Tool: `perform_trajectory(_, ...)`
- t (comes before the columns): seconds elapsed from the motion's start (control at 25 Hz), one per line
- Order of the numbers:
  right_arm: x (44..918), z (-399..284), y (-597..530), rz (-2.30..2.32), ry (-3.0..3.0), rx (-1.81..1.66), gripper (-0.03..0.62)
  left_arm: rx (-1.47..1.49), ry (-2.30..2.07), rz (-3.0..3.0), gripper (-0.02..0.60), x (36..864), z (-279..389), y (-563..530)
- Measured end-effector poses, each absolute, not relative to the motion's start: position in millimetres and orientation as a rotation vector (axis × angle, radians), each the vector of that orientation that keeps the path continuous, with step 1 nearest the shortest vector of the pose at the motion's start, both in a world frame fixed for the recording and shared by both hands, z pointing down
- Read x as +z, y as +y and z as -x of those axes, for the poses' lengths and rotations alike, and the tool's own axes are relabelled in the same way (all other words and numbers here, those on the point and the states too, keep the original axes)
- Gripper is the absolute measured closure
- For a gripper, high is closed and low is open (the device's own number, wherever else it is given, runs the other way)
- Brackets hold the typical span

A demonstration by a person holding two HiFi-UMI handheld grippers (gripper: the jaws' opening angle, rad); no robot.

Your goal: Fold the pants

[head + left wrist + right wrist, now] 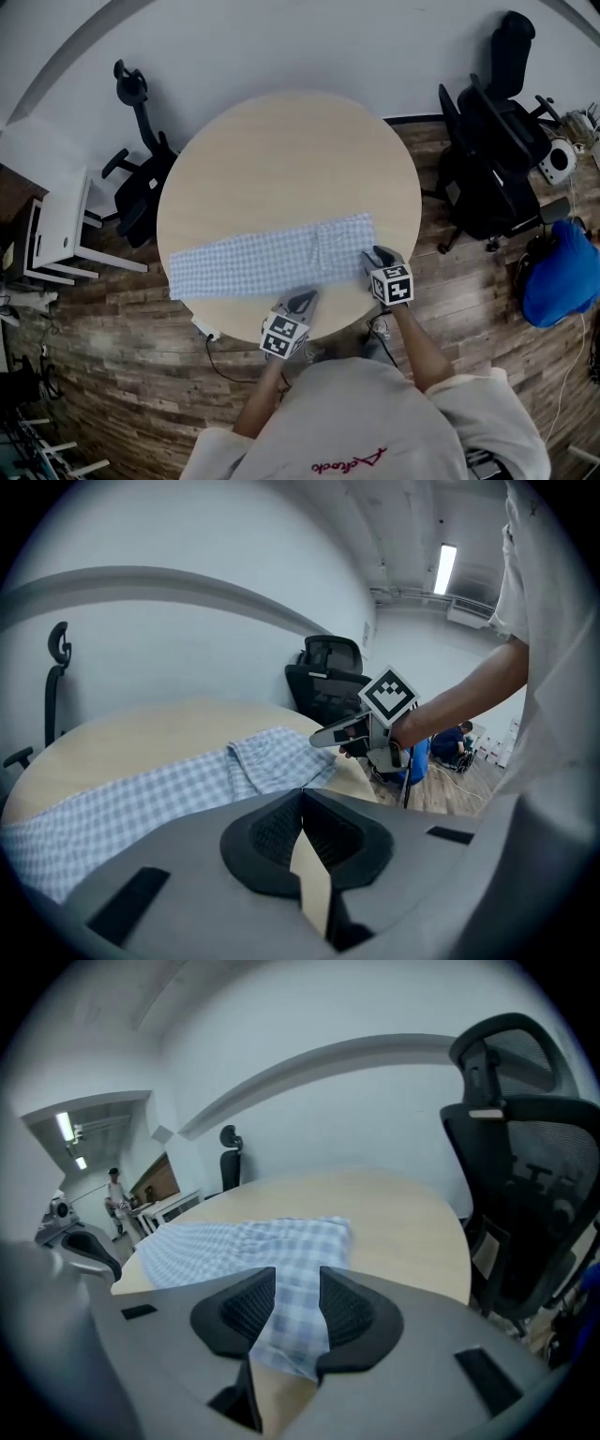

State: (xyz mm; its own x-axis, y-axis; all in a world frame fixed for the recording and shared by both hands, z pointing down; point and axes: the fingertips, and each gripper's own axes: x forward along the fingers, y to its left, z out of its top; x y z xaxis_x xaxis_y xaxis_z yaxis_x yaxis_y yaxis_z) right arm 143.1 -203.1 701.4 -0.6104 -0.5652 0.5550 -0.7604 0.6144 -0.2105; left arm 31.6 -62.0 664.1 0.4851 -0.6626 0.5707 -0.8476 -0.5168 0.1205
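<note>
Bare far half of the table (281, 150) beyond the pants (262, 261); office chairs (487, 178) at both sides.

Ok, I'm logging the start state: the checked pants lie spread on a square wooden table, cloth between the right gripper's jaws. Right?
Not quite: the table is round, not square, as the head view shows. The checked pants do lie spread on it, with cloth between the right gripper's jaws.

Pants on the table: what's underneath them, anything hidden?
Only the round wooden table shows beneath the checked pants, which lie flat near its front edge. Anything under the fabric itself is covered and cannot be seen.
</note>
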Motion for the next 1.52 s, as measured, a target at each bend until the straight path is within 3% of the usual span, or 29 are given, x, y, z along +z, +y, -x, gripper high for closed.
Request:
perform_trajectory(0.44,739.5,-170.3,-218.4,-1.103,-2.251,0.827,0.442,0.668,-1.247,-2.352,0.549,663.1,-44.2,-84.0)
perform_trajectory(0.88,737.8,-167.5,-224.5,-1.066,-2.217,0.901,0.531,0.635,-1.292,-2.314,0.549,665.8,-28.8,-84.7)
perform_trajectory(1.52,717.9,-290.4,-266.7,-1.274,-2.217,0.915,0.534,0.658,-1.151,-2.416,0.549,663.0,-107.1,-118.7)
